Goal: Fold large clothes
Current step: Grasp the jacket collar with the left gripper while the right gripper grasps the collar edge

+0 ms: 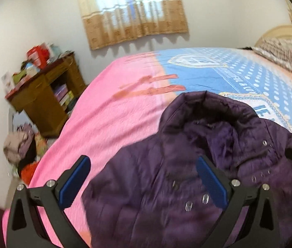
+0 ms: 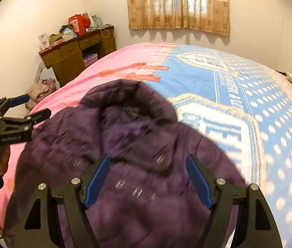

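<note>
Lower centre of both views: purple jacket (image 1: 197,165), on the bed (image 1: 115,113), collar at top; fold state unclear. My left fingers (image 1: 144,183) and right fingers (image 2: 148,183): spread, empty, above it.

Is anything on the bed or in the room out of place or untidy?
On the bed, nothing stands out: the purple jacket lies there, still bunched. Beside the bed, a heap of clothes lies on the floor, and the top of the wooden desk is cluttered with bags and boxes.
</note>
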Tool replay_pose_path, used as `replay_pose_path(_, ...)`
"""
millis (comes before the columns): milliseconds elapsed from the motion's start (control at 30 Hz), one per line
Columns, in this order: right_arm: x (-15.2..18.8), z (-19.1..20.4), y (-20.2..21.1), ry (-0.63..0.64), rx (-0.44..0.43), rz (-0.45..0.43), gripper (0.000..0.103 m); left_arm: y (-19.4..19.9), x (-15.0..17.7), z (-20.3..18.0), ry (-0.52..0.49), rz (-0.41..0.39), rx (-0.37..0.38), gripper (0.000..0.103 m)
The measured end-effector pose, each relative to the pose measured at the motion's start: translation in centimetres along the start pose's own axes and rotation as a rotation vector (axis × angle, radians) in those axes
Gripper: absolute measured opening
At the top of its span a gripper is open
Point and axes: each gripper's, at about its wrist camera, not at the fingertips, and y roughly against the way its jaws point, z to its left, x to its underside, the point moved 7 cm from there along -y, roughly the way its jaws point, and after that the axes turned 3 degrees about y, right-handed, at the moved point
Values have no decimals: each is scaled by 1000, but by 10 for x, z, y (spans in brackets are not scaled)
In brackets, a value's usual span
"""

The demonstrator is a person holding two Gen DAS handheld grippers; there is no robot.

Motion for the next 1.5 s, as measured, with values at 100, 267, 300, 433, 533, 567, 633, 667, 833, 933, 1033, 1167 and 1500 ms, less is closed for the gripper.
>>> replay_pose_path(100, -17, -14, -22, 4, -7, 14, 77, -30, -14, -13, -26, 23, 7, 103)
replay_pose_path(267, -52, -26, -69, 40, -18, 29, 77, -79, -29, -17, -21, 64, 2, 103)
replay_pose_path(300, -58, -27, -79, 45, -17, 33, 77, -85, -30, -16, -11, 75, 10, 103)
replay_pose_path(433, -72, -30, -105, 75, -27, 49, 76, -104, -35, -18, 8, 83, 43, 95)
replay_pose_path(533, -74, -29, -122, 94, -41, 69, 71, -109, -32, -25, -12, 87, 74, 84)
replay_pose_path(567, -72, -27, -127, 112, -38, 78, 64, -110, -31, -27, -27, 90, 79, 80)
replay_pose_path(633, -67, -23, -131, 139, -41, 109, 29, -111, -30, -32, -45, 86, 93, 59)
replay_pose_path(667, -63, -21, -132, 158, -36, 122, 27, -110, -30, -35, -60, 97, 118, 38)
replay_pose_path(833, -55, -16, -107, 225, 11, 70, 16, -86, -34, -38, -109, 55, 123, 17)
replay_pose_path(933, -49, -19, -90, 234, 24, 48, 15, -66, -34, -32, -121, 15, 137, 15)
replay_pose_path(1033, -35, -20, -75, 239, 26, 46, 15, -47, -26, -27, -142, -29, 150, 15)
replay_pose_path(1167, -17, -22, -66, 264, 43, 59, 14, -29, -2, -27, -207, -64, 158, 14)
replay_pose_path(1500, 19, -25, -52, 281, 68, 88, 13, -2, 39, -48, -381, -112, 142, 13)
